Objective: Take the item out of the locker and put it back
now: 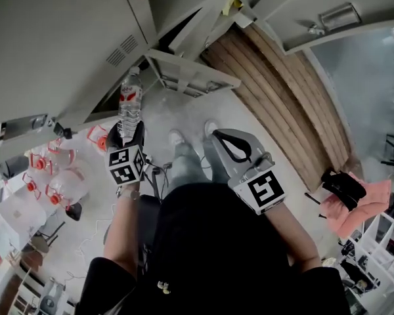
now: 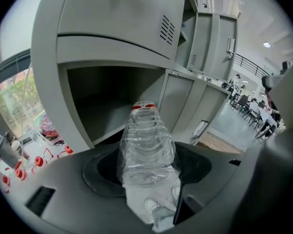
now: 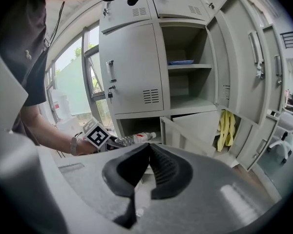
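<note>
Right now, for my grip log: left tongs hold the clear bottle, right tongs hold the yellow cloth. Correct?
No. The right gripper view shows the right tongs shut and empty; the yellow cloth hangs among the open lockers. The left tongs do hold the clear bottle.

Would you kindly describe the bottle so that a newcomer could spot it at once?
Find the grey locker bank and its open bottom compartment. Just before it, the left tool grips a slim clear bottle with a red-and-white label, far smaller than the big jugs with red handles on the floor.
</note>
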Motion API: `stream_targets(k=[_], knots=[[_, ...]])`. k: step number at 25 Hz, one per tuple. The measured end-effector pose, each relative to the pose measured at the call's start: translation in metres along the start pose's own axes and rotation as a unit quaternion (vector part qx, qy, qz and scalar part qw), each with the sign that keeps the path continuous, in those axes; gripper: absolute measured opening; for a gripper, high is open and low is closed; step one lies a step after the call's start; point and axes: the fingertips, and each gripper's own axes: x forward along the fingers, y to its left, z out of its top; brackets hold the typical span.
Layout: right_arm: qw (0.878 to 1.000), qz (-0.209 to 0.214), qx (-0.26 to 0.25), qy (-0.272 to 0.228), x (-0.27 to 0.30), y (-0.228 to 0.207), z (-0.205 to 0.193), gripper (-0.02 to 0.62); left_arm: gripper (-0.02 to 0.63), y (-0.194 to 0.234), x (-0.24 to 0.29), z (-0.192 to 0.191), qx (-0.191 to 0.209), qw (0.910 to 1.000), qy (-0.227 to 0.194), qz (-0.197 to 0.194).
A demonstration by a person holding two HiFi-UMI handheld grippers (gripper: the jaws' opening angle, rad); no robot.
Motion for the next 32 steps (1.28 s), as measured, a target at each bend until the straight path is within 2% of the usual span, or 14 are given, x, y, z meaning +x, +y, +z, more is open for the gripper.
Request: stream_targets(k=[11, 21, 32], knots=[[1.0, -0.016, 0.004, 0.009, -0.002, -0.006, -0.005, -0.002, 0.291, 0.025, 0.049, 0.009, -0.019, 0.9991, -0.006, 0.037], [0.999, -0.023, 0.018, 0.019, -0.002, -0.014, -0.015, -0.002, 0.293, 0.041, 0.089, 0.021, -0.049, 0.9951, -0.019, 0.084], [0.999, -0.029, 0.032, 0.027, -0.004, -0.022, -0.023, -0.002, 0.31, 0.049, 0.116, 0.038, -0.059, 0.99, -0.04, 0.122]])
